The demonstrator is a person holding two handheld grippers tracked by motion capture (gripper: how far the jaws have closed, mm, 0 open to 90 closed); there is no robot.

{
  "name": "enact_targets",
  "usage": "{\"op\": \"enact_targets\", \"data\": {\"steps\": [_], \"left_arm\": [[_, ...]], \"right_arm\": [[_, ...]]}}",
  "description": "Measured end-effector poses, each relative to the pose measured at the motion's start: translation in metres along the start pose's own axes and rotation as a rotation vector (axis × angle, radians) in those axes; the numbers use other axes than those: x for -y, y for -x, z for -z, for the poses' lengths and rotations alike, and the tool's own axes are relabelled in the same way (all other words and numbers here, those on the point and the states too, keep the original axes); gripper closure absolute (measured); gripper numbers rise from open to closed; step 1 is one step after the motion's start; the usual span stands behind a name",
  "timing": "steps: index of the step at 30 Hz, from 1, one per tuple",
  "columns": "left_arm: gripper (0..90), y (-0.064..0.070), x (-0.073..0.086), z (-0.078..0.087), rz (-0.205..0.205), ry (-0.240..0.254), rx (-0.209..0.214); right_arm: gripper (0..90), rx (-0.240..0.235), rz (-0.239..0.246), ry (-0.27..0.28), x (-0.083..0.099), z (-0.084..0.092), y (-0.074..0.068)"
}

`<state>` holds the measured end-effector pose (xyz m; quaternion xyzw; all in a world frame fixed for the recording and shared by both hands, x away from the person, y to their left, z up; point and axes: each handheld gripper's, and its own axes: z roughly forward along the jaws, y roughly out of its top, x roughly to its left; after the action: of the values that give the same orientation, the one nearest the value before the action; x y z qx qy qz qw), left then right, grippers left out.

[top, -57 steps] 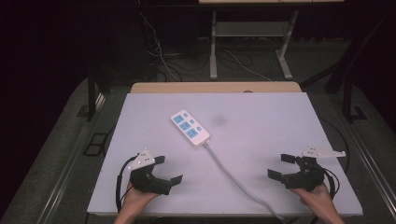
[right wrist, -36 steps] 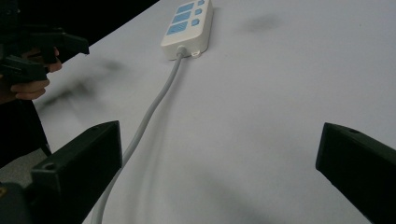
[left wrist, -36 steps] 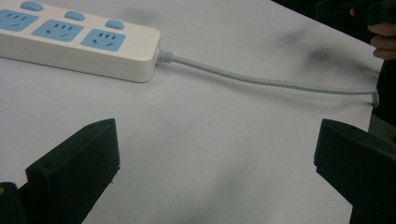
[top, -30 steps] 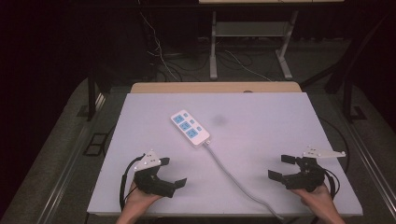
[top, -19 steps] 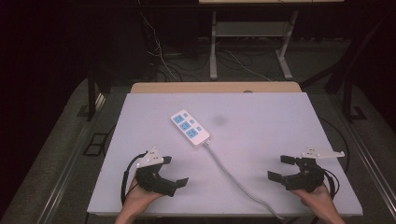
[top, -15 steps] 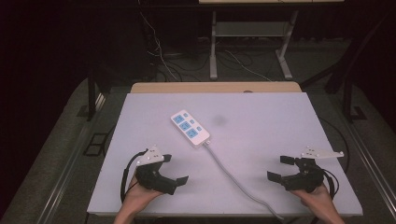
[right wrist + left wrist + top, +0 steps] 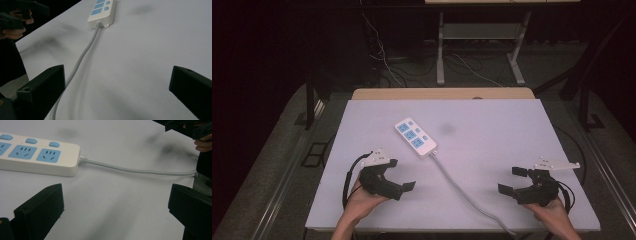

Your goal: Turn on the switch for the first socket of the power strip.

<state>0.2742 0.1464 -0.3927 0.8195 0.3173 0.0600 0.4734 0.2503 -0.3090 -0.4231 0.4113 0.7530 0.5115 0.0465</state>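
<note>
High view, white power strip (image 7: 415, 138) laid at bench (image 7: 492, 120) centre, grey cord (image 7: 467, 195) run toward the near edge, left tool (image 7: 398, 176) spread and empty near the strip, right tool (image 7: 513, 180) spread, well apart beyond the cord

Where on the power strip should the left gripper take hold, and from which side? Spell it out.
Probably best to grip the power strip across its narrow width, at the cord end nearest the left gripper. It lies flat and diagonal on the table, so come from above with the open jaws over its two long sides. Its grey cable leaves that end, so stay just ahead of it.
</note>
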Motion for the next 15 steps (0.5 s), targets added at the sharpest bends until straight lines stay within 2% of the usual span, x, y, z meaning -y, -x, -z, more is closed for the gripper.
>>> {"op": "enact_targets", "data": {"steps": [15], "left_arm": [[0.0,-0.012,-0.024,-0.002,-0.001,-0.009,-0.003]], "right_arm": [[0.1,-0.001,-0.001,-0.009,0.0,-0.001,-0.001]]}}
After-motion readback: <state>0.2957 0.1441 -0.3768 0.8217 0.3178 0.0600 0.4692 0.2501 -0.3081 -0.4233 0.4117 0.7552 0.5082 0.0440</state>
